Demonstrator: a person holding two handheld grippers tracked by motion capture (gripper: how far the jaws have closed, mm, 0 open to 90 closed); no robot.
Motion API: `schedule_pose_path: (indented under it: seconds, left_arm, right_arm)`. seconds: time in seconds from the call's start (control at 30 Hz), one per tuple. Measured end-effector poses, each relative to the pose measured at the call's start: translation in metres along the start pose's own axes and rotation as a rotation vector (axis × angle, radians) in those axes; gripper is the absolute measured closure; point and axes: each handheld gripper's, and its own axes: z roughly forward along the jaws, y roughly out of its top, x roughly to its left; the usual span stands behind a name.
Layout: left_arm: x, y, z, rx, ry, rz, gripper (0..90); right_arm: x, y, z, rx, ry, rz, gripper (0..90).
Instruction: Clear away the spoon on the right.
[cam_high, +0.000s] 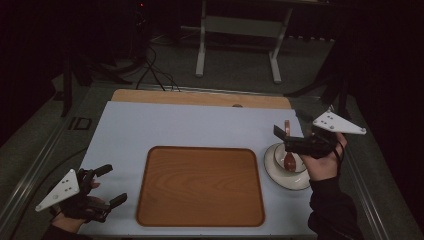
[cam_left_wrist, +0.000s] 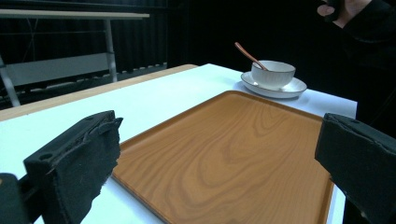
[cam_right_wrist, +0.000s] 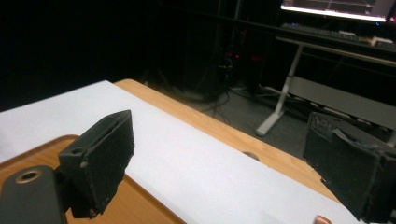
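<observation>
Over bowl (cam_high: 295, 156): right gripper (cam_high: 286, 132) hovering, jaws gaping (spoon (cam_high: 289, 150) inside bowl)
Left of tray (cam_high: 200, 186): left gripper (cam_high: 111, 185) idling, jaws apart

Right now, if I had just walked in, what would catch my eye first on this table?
Probably the big wooden tray, lying bare in the middle of the white table. To its right, a white bowl stands on a saucer with a copper-coloured spoon leaning in it. The right gripper hovers open just above the bowl, while the left gripper waits open at the near left corner.
</observation>
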Motion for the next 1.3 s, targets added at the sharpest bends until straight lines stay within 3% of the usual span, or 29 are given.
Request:
schedule_pose_path:
  seconds: [0.17,0.47,0.77,1.07,1.3]
  left_arm:
    - [0.0,0.0,0.0,-0.002,-0.002,0.0,0.1]
    - [0.0,0.0,0.0,0.002,-0.005,-0.003,0.1]
    - [0.0,-0.001,0.0,0.003,-0.007,-0.004,0.1]
    - [0.0,-0.001,0.001,0.003,-0.01,-0.006,0.1]
    - [0.0,-0.002,0.001,0.01,-0.011,-0.004,0.1]
  right_arm:
    - [-0.02,-0.004,0.013,0.045,-0.058,0.042,9.3]
    - [-0.041,-0.016,0.031,0.126,-0.141,0.111,13.8]
    - [-0.052,-0.038,0.049,0.21,-0.211,0.185,20.6]
    - [-0.061,-0.056,0.065,0.3,-0.286,0.217,25.3]
    - [-0.072,-0.069,0.077,0.344,-0.309,0.255,28.6]
